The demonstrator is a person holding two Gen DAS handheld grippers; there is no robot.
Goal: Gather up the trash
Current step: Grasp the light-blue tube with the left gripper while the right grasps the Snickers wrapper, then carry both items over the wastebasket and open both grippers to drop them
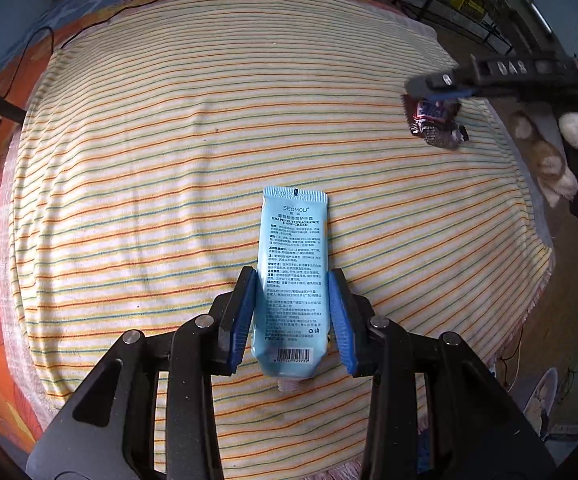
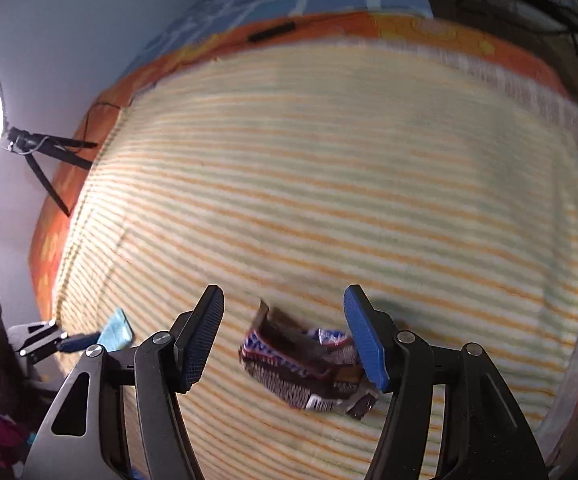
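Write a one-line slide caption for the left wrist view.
Left gripper straddles a blue hand cream tube on the striped blanket, not visibly clamped, while the right gripper reaches a candy wrapper.

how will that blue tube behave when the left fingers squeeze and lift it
The tube looks flattened and nearly empty, so probably light and apt to buckle. Its glossy skin may slip, though the ribbed fingers should help. Lying flat on the blanket, it's unlikely to roll.

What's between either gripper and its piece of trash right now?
Nothing visible. The hand cream tube already lies between the left gripper pads, and the candy wrapper lies between the open right gripper fingers on the striped blanket.
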